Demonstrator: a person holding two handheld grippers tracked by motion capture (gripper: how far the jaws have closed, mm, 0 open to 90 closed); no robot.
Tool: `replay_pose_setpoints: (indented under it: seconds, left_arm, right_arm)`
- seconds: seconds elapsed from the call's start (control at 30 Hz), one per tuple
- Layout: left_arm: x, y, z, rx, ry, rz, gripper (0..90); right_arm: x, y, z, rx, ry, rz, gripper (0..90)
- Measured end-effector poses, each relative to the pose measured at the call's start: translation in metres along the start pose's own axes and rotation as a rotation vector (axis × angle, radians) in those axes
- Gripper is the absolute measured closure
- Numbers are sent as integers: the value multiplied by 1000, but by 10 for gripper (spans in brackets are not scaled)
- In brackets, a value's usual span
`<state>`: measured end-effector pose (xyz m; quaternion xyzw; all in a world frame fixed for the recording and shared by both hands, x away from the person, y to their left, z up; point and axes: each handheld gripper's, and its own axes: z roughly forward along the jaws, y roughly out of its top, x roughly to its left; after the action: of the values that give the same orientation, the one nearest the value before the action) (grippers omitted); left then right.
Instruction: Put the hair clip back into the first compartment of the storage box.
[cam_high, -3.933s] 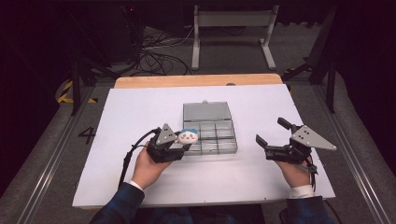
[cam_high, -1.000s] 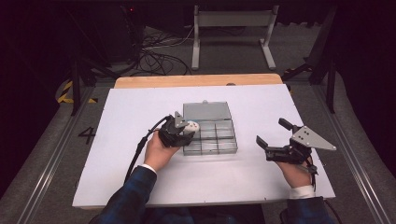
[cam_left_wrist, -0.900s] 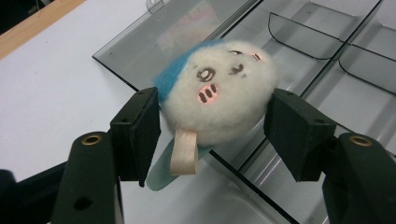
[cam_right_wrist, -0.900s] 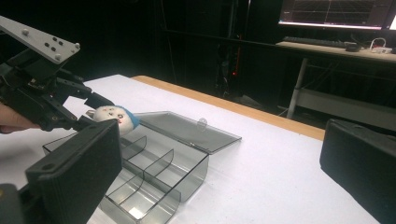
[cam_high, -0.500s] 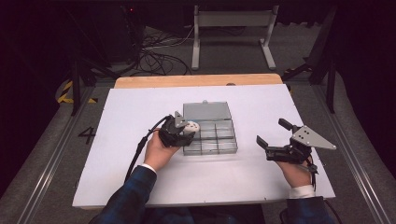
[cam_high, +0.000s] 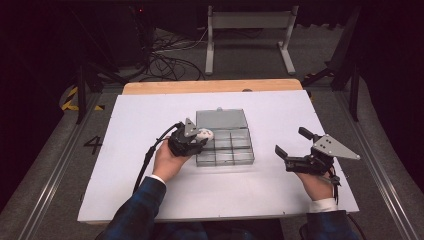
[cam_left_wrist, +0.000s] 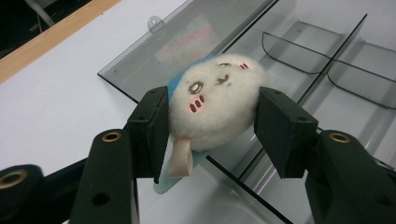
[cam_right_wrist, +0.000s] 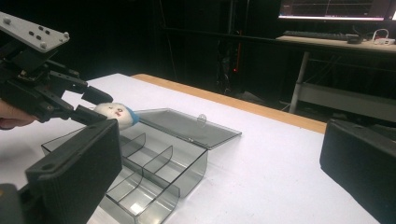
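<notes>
Left jaws: we see the left gripper clamped on one white plush toy, having just closed further.
Toy: one, held over the box's near-left corner, its face toward the camera.
Right jaws: our right gripper stands wide apart, holding nothing.
Box: one clear divided box, its lid laid flat behind.
Table: one white table under both hands.

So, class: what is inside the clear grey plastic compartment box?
The clear grey plastic compartment box shows bare compartments; the white fluffy toy, clamped by the left gripper, hangs above them, hiding part of the floor.
</notes>
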<state>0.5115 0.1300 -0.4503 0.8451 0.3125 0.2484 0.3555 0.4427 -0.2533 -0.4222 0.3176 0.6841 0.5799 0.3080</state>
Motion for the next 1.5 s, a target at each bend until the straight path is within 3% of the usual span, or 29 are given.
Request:
replay_pose_setpoints:
  seconds: [0.13,0.23,0.37,0.77,1.13,1.5]
  left_arm:
    - [-1,1,-1,2,3,15,433]
    - [0,1,0,2,-4,-5,402]
    - [0,0,0,9,-4,-3,404]
    - [4,0,-1,-29,-42,-48,368]
    - [12,0,-6,-70,-58,-92,285]
    - [16,3,-19,-161,-62,-125,193]
  right_arm:
    - [1,0,0,5,1,-1,0]
    - [0,0,1,5,1,-3,0]
    - [0,0,0,5,1,-3,0]
    - [0,-1,0,4,0,1,0]
    - [0,-2,1,7,-5,-5,0]
    - [-1,-5,1,-3,-25,-14,0]
